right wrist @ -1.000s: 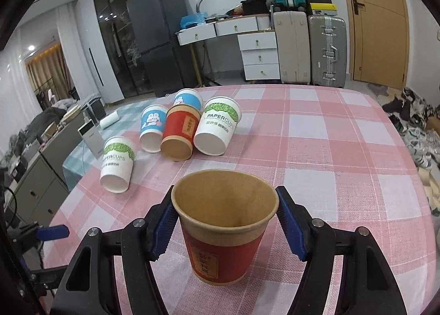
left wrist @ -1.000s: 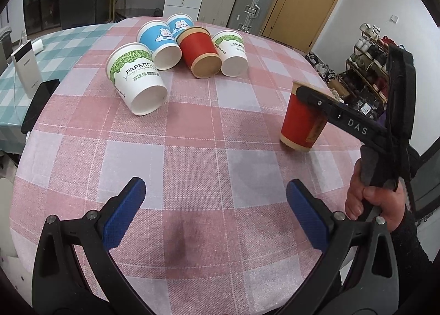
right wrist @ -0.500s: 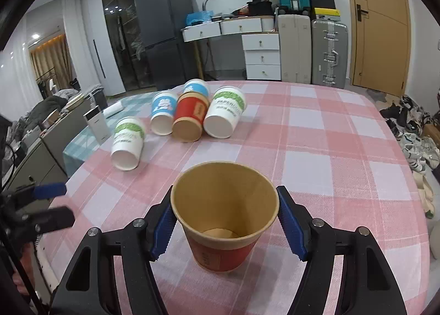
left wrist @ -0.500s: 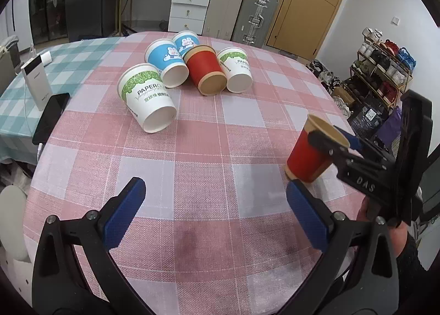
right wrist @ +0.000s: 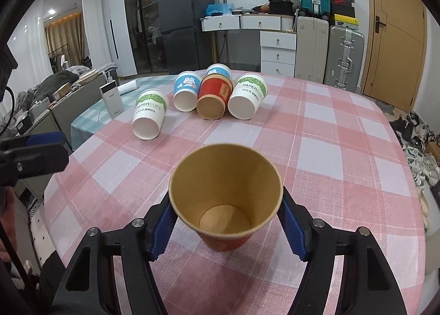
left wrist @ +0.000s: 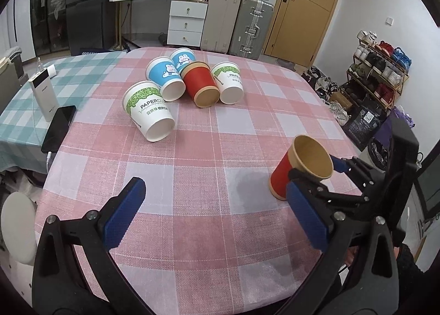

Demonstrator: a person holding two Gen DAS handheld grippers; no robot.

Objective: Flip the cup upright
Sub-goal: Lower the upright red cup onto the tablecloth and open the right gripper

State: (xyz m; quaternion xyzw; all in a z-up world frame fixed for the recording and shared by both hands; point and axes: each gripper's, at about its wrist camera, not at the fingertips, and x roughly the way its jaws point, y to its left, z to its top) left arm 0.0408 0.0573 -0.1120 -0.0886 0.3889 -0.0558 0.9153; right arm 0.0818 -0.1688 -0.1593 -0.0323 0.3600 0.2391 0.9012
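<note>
While the right tongs [right wrist: 225, 222] were clamped on the red cup [right wrist: 226, 196] just under its rim, the cup stood mouth-up, tilted, near the desk [left wrist: 192, 177] edge, well apart from five cups lying beyond it. Left tongs [left wrist: 217, 216] hung apart, empty. Judged step: setting down; next, level the base, then release

A lived-in room in a home.
A round surface [left wrist: 209, 150] under a pink checked cloth stands before a dark fridge [right wrist: 184, 20], white drawers [left wrist: 187, 23], upright suitcases [left wrist: 253, 27], a wooden door [left wrist: 305, 7], a loaded shoe rack [left wrist: 379, 73] and curtains [right wrist: 59, 37].
</note>
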